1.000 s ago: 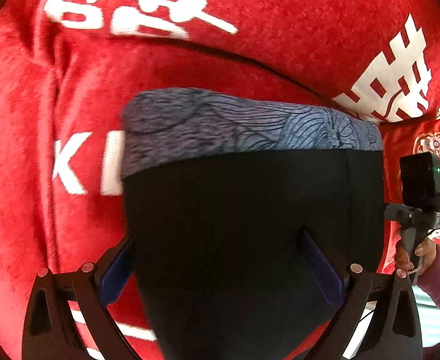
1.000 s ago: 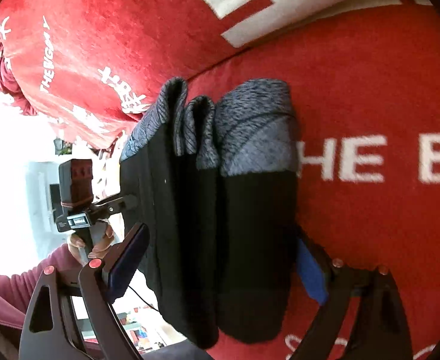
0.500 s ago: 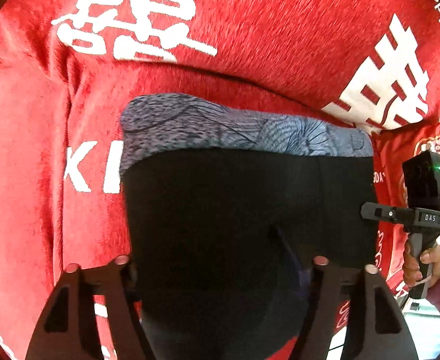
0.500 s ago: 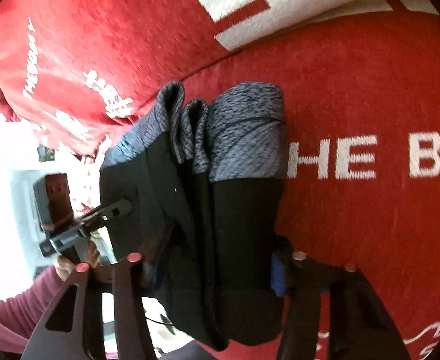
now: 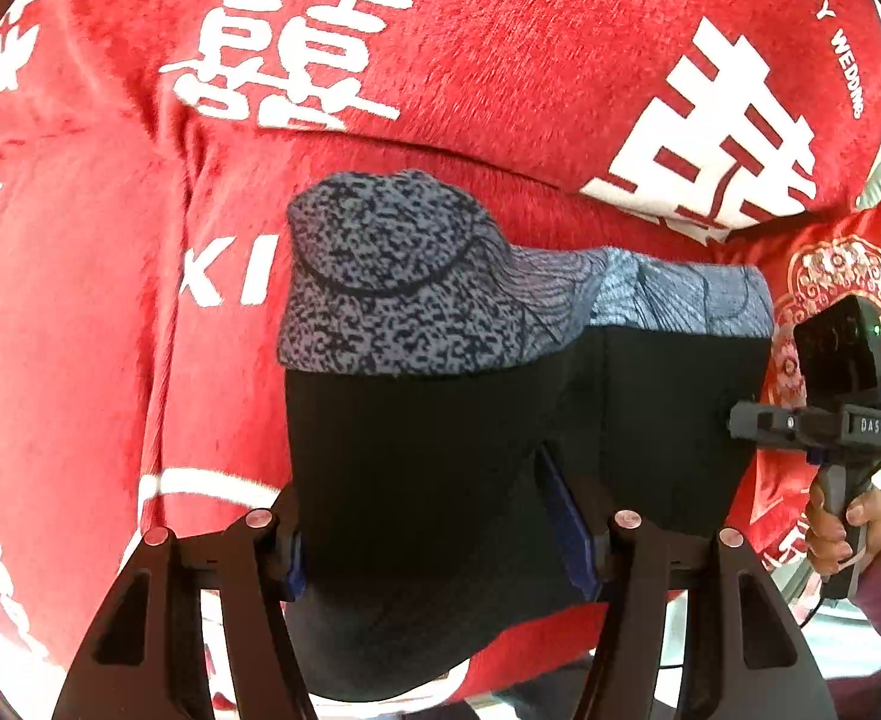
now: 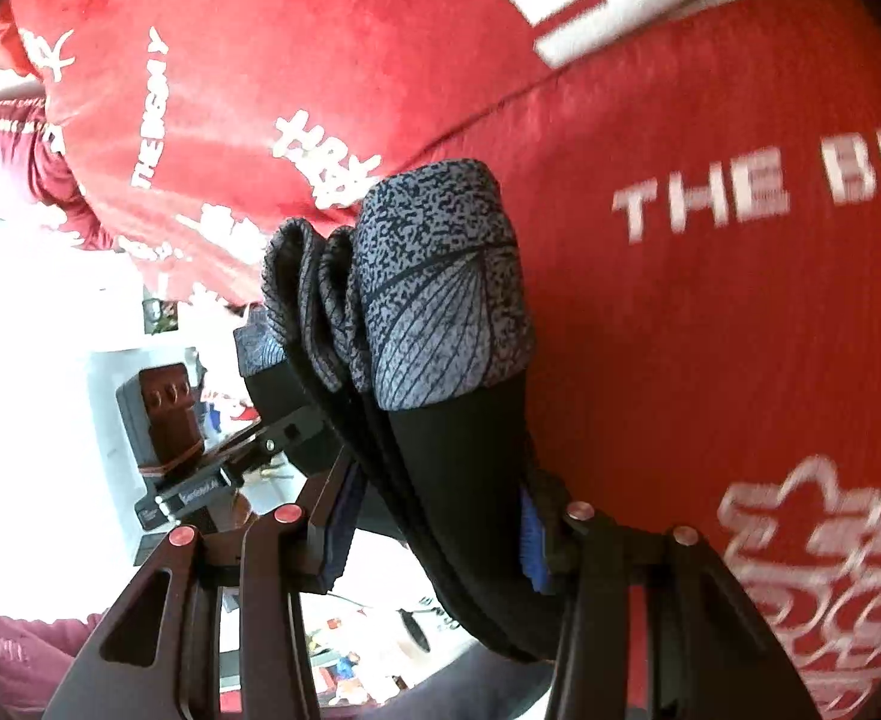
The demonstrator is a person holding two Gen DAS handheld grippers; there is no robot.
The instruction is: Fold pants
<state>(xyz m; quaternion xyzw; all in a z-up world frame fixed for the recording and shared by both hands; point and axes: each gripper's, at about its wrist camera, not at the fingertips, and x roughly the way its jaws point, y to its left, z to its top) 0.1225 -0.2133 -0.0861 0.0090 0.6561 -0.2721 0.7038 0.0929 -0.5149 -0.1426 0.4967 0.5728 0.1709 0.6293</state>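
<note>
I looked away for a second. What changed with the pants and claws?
Both claws, the left claw and right claw, closed from open onto the folded pants and bunched them, lifting one side. The red blanket stayed put.

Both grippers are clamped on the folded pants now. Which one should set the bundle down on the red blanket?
Probably the left gripper: its fingers span the pants across the broad face. The right gripper pinches only the layered edge above the red blanket.
</note>
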